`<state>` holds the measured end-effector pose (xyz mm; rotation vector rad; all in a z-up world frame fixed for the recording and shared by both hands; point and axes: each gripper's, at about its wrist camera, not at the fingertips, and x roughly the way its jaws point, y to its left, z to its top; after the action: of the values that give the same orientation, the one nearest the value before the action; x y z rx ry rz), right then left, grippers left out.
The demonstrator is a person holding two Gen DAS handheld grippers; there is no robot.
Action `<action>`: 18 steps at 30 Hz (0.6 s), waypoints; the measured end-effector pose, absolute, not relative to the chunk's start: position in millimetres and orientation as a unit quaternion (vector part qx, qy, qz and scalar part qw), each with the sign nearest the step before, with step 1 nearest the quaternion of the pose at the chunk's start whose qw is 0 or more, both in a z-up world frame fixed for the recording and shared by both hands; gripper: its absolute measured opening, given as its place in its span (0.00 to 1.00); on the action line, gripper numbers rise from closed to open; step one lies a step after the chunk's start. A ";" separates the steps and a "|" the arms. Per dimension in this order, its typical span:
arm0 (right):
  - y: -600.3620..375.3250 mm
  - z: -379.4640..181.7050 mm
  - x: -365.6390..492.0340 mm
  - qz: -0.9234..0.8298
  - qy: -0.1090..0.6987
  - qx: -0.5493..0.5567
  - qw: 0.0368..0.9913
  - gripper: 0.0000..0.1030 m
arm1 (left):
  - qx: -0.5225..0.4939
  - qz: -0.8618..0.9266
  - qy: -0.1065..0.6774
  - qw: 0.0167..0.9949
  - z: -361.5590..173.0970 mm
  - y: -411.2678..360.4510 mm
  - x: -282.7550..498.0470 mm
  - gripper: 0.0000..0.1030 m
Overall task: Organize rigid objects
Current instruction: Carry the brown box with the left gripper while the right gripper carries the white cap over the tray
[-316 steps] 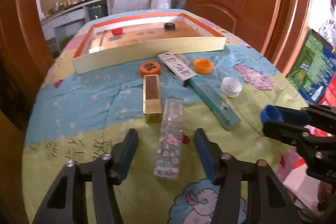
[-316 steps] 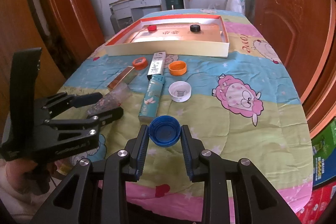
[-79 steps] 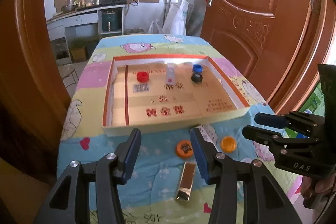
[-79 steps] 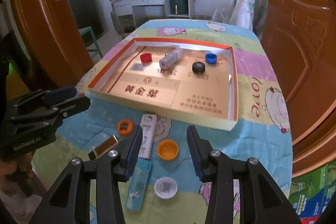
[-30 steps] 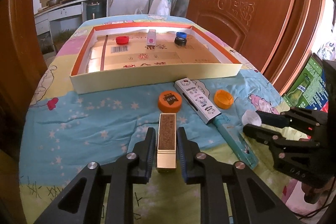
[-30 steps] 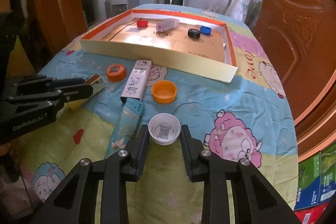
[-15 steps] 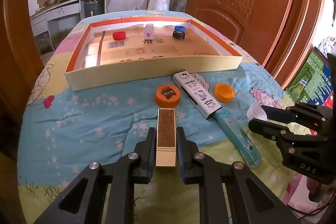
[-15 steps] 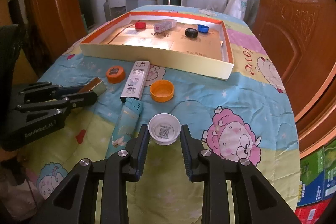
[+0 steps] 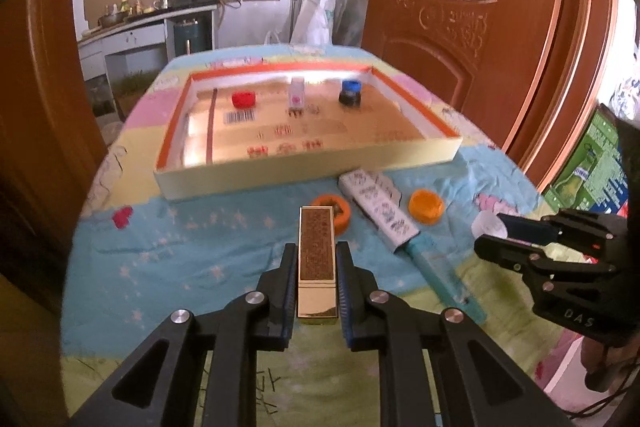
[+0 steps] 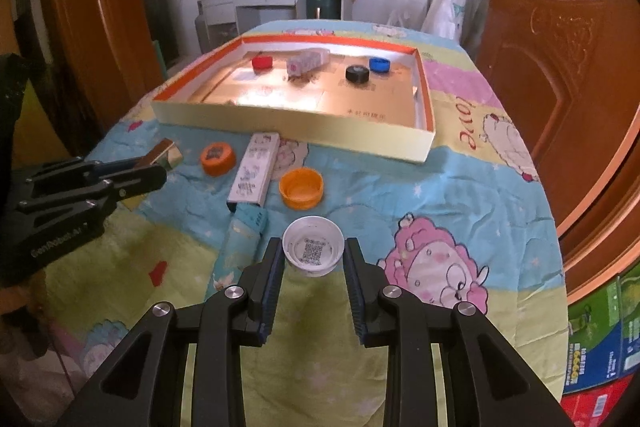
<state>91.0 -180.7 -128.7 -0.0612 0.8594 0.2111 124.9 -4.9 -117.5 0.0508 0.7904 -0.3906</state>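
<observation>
Nearest, two black handheld claws point forward and down over a counter covered in a bright cartoon-print cloth [image 10: 460,187]. Its jaws drawn in tight, the left claw [image 9: 316,259] clamps a slim gold box [image 9: 316,263] by its long sides, the box pointing away along the fingers. To its right, the right claw [image 10: 313,255] grips a small white cap [image 10: 313,249], open side up, with a square code printed inside; both pads press on its rim.

Just past the white cap lie a pale teal box [image 10: 236,247] and, touching its far end, a white printed box [image 10: 256,173]. An orange cap [image 10: 301,187] sits open side up to the right of the white box, and an orange lid [image 10: 218,158] with a dark label sits to its left.

Farther back rests a wide, shallow cardboard tray [image 10: 288,129] with an orange inner rim. Inside it, toward the far wall, stand a red cap [image 10: 262,62], a small patterned box [image 10: 306,63], a black cap [image 10: 357,73] and a blue cap [image 10: 379,64], the last two close together.

Wooden doors and a kitchen worktop fill the background.
</observation>
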 end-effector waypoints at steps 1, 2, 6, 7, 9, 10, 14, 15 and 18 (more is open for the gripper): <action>-180.8 -125.9 91.4 0.103 0.413 -0.029 0.905 0.30 | 0.024 -0.189 0.379 0.905 -113.5 -4.4 125.0 0.18; -181.3 -122.5 91.9 0.104 0.409 -0.028 0.906 0.30 | 0.024 -0.190 0.376 0.907 -109.3 -3.9 125.6 0.18; -182.7 -107.9 96.4 0.109 0.392 -0.021 0.913 0.30 | 0.024 -0.193 0.362 0.912 -91.7 -3.6 129.8 0.18; -182.9 -105.6 97.3 0.109 0.390 -0.020 0.914 0.30 | 0.024 -0.192 0.359 0.913 -88.8 -3.7 130.7 0.18; -182.5 -98.3 100.5 0.111 0.381 -0.021 0.918 0.30 | 0.024 -0.191 0.353 0.916 -81.6 -4.3 133.3 0.18; -182.2 -95.9 101.5 0.111 0.378 -0.021 0.919 0.30 | 0.025 -0.191 0.351 0.916 -79.3 -4.4 134.4 0.18; -182.4 -85.5 108.0 0.115 0.366 -0.020 0.923 0.30 | 0.025 -0.188 0.343 0.920 -68.5 -5.9 141.3 0.18; -182.3 -83.0 110.1 0.116 0.364 -0.020 0.924 0.30 | 0.025 -0.187 0.340 0.921 -65.3 -6.0 143.4 0.18; -182.0 -76.1 115.7 0.120 0.357 -0.022 0.926 0.30 | 0.022 -0.183 0.336 0.923 -59.4 -6.5 150.3 0.18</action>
<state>115.7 -182.0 -76.1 -0.0444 0.7322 0.2455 150.3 -6.5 -59.4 0.0442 0.6907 -0.3758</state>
